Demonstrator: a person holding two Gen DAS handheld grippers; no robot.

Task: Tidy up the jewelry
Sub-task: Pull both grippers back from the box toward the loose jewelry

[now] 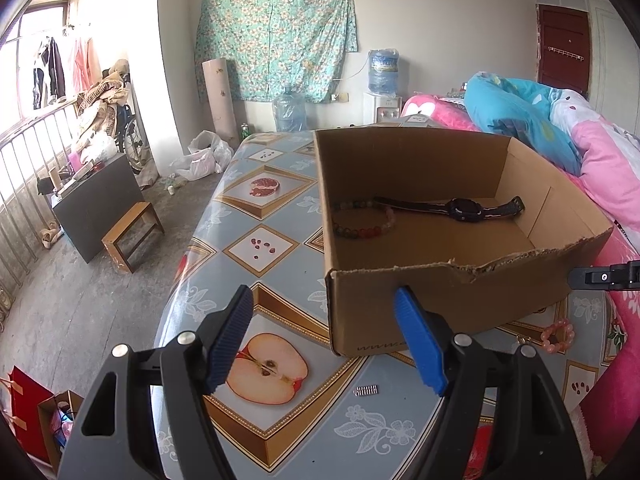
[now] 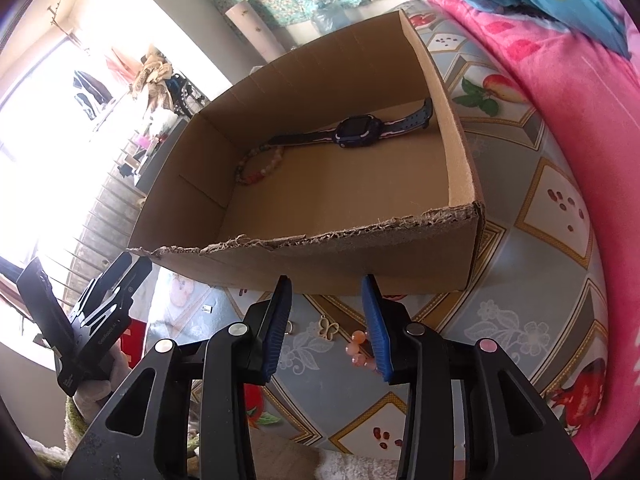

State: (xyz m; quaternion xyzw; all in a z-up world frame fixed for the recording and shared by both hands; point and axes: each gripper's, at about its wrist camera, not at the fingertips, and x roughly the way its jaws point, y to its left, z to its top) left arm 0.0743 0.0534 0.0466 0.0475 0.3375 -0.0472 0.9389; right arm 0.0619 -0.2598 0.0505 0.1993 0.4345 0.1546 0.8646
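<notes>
1. Jewelry already in the box point(image 1: 440, 288): a beaded bracelet point(image 1: 362, 220) by its left wall and a watch point(image 1: 456, 208) along its far wall, strap end touching the beads.
2. I saw a pink bracelet point(image 1: 558, 334) and a butterfly charm point(image 2: 329, 328) on the table point(image 1: 280, 216) just before the box's near wall.
3. My left gripper point(image 1: 334, 344) was wide open and empty before the box's near-left corner.
4. My right gripper point(image 2: 328, 328) was partly open, gripping nothing, above the charm.
</notes>
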